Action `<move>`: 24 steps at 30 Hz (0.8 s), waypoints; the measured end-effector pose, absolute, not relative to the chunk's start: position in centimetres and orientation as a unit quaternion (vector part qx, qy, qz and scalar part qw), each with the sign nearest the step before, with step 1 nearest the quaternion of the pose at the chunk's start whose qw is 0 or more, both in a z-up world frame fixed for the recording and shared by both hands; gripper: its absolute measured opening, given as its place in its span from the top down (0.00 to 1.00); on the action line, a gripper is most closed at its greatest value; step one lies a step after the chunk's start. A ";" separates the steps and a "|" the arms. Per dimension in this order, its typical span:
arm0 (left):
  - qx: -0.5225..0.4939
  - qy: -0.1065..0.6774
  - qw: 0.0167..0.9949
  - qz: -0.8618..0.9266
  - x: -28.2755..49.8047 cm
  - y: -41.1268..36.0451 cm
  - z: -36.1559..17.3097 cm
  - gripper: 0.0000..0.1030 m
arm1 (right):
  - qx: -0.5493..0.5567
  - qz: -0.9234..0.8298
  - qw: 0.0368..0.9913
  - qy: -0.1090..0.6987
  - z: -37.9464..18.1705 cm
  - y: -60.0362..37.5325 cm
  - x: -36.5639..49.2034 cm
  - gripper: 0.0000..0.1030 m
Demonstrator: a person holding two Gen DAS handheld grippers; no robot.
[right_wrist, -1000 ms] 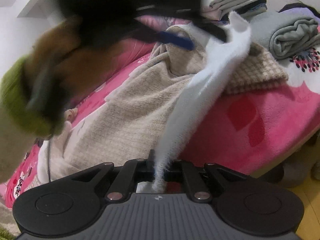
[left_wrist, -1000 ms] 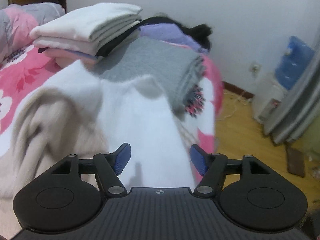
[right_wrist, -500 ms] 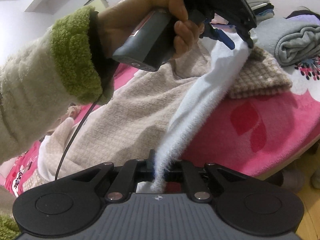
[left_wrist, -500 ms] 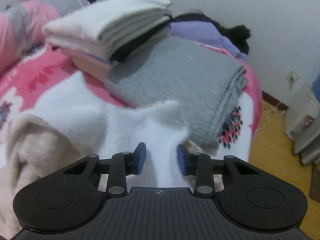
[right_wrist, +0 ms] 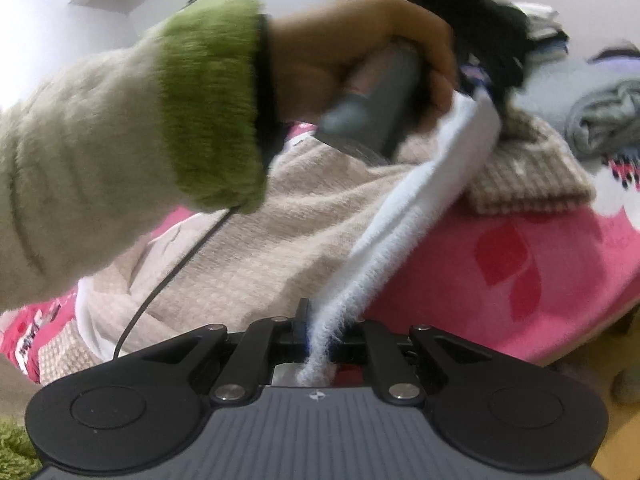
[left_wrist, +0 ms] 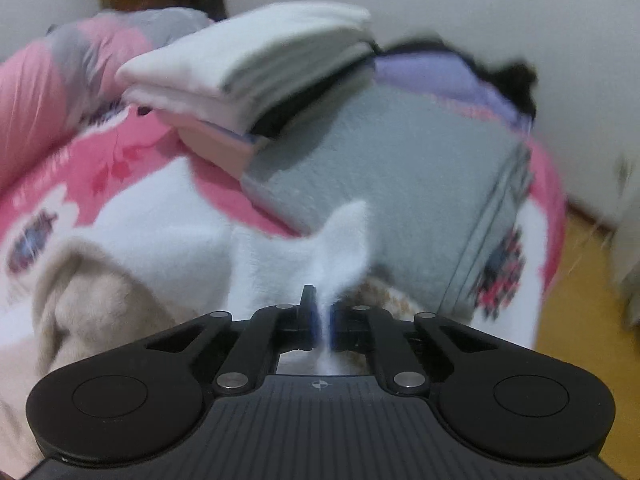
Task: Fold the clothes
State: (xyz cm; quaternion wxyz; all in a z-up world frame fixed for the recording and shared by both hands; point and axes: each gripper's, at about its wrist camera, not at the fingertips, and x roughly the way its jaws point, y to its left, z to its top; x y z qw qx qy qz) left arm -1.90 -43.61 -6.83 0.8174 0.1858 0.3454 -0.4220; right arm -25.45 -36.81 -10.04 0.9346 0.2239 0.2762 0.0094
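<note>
A white fluffy garment (right_wrist: 432, 192) stretches between both grippers above the bed. My right gripper (right_wrist: 320, 336) is shut on one end of it, the fuzzy edge pinched between the jaws. In the left wrist view my left gripper (left_wrist: 323, 320) is shut on another corner of the white garment (left_wrist: 340, 248), which sticks up past the jaws. In the right wrist view the left gripper (right_wrist: 492, 92) is blurred, held by a hand (right_wrist: 360, 48) in a cream sleeve with a green cuff. A beige knitted garment (right_wrist: 280, 248) lies beneath.
A stack of folded clothes (left_wrist: 248, 68) and a folded grey blanket (left_wrist: 384, 176) sit on the pink flowered bedcover (left_wrist: 80, 168). A rolled grey cloth (right_wrist: 608, 116) lies at the far right. Wooden floor (left_wrist: 580, 320) shows beyond the bed's edge.
My left gripper closed from wide open onto the corner of the white garment and moved towards the folded stack. The right gripper kept its grip and stayed put.
</note>
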 end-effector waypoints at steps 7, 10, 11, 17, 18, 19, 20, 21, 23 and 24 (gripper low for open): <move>0.060 0.338 0.834 -0.431 0.4 -37.9 -2.8 0.97 | 0.212 0.016 0.924 0.319 -11.5 -35.7 -24.6 0.89; -0.003 0.323 0.845 -0.427 1.3 -34.7 -1.5 0.97 | 0.191 0.002 0.929 0.317 -11.5 -35.0 -24.4 0.92; -0.023 0.313 0.848 -0.427 1.5 -33.5 -1.0 0.97 | 0.179 -0.005 0.933 0.311 -11.0 -34.7 -24.7 0.95; -0.132 0.220 0.864 -0.433 2.3 -24.2 4.3 0.97 | 0.065 -0.076 0.965 0.244 -6.7 -33.6 -26.0 0.96; -0.153 0.201 0.867 -0.429 2.4 -22.4 5.6 0.97 | 0.032 -0.084 0.970 0.226 -5.7 -33.3 -25.8 0.96; -0.172 0.183 0.871 -0.423 2.4 -20.6 6.8 0.97 | -0.001 -0.092 0.974 0.208 -4.6 -33.1 -25.7 0.96; -0.192 0.164 0.874 -0.416 2.4 -18.9 8.0 0.97 | -0.034 -0.100 0.976 0.189 -3.5 -32.8 -25.5 0.96; -0.211 0.144 0.877 -0.407 2.4 -17.1 9.2 0.97 | -0.068 -0.109 0.978 0.164 -2.2 -32.5 -25.2 0.96; -0.251 0.109 0.881 -0.385 2.3 -13.5 11.3 0.97 | -0.130 -0.125 0.977 0.115 0.4 -31.9 -24.3 0.97; -0.268 0.093 0.882 -0.375 2.3 -11.8 12.3 0.97 | -0.156 -0.130 0.975 0.089 2.0 -31.9 -23.5 0.97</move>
